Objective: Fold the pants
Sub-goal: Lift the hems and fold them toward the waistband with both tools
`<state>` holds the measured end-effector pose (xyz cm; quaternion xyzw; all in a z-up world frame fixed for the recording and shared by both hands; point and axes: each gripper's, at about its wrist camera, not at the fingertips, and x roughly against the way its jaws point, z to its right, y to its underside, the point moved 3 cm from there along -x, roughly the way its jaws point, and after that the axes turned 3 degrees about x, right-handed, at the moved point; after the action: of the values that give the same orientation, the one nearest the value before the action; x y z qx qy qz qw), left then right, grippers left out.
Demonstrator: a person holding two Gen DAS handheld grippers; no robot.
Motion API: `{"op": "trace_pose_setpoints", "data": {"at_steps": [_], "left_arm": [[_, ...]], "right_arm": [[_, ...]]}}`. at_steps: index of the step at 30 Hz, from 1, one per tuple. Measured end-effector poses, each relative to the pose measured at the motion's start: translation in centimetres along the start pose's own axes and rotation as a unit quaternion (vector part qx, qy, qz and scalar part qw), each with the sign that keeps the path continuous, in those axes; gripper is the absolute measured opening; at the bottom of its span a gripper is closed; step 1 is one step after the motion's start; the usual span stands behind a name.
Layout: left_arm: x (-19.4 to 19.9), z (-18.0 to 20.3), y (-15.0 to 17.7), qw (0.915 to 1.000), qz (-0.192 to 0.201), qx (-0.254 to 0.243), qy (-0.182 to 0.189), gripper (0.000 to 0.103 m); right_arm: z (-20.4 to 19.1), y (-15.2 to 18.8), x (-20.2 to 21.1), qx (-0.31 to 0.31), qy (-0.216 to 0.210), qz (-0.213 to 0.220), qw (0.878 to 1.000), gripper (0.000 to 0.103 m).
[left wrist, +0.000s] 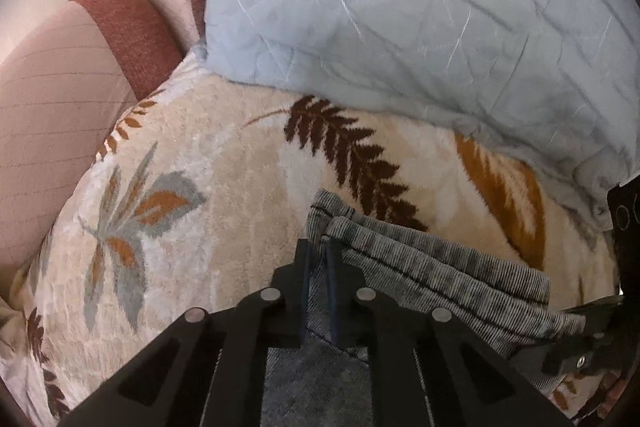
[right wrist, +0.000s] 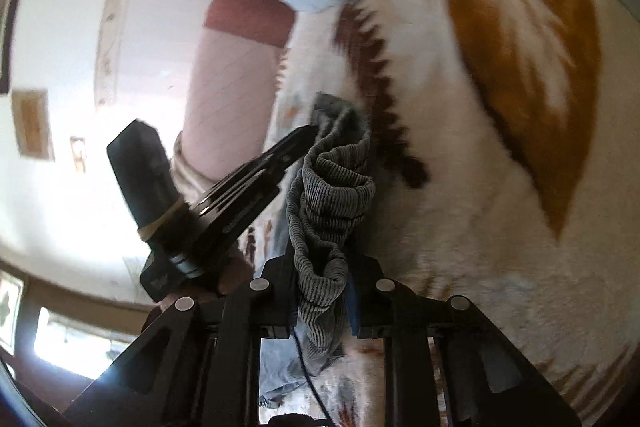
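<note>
Left gripper (left wrist: 318, 259) fingers clamped on pants (left wrist: 440, 275), right gripper (right wrist: 320, 267) likewise

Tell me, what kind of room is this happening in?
Most likely a bedroom: the grey pants are being folded on a plush leaf-patterned blanket, beside a pale blue quilt and a bolster pillow.

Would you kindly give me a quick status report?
Left gripper and right gripper both shut on pants. Pants bunched, lifted over leaf-print blanket. Blue pillow close behind.
</note>
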<state>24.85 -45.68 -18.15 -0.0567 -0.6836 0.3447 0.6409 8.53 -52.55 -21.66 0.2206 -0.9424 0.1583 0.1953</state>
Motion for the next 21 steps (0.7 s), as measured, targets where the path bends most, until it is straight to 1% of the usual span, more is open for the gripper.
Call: {"op": "trace_pose_setpoints", "data": {"at_steps": [3, 5, 9, 13, 17, 20, 21], "left_arm": [[1.4, -0.7, 0.0, 0.9996, 0.021, 0.019, 0.005, 0.005], [2.5, -1.5, 0.2, 0.9988, 0.033, 0.035, 0.006, 0.005], [5.2, -3.3, 1.0, 0.9964, 0.057, 0.062, 0.007, 0.005], [7.9, -5.8, 2.4, 0.9934, 0.073, 0.088, -0.003, 0.005], [10.9, -8.8, 5.3, 0.9878, 0.09, 0.126, -0.012, 0.005], [13.1, -11.5, 8.8, 0.9814, 0.096, 0.165, -0.023, 0.005], [13.7, -12.3, 9.9, 0.9796, 0.096, 0.174, -0.029, 0.005]], "right_arm": [[-2.1, 0.5, 0.2, 0.04, -0.012, 0.005, 0.999, 0.017], [-3.6, 0.8, 0.1, 0.064, -0.026, 0.008, 0.998, 0.017], [-6.3, 1.9, -0.6, 0.103, -0.039, 0.005, 0.994, 0.017], [-9.6, 3.9, -1.8, 0.158, -0.053, -0.007, 0.986, 0.017], [-12.9, 5.8, -3.7, 0.214, -0.051, -0.018, 0.975, 0.017], [-14.9, 7.7, -5.9, 0.242, -0.053, -0.042, 0.968, 0.017], [-15.6, 8.8, -6.9, 0.255, -0.052, -0.056, 0.964, 0.017]]}}
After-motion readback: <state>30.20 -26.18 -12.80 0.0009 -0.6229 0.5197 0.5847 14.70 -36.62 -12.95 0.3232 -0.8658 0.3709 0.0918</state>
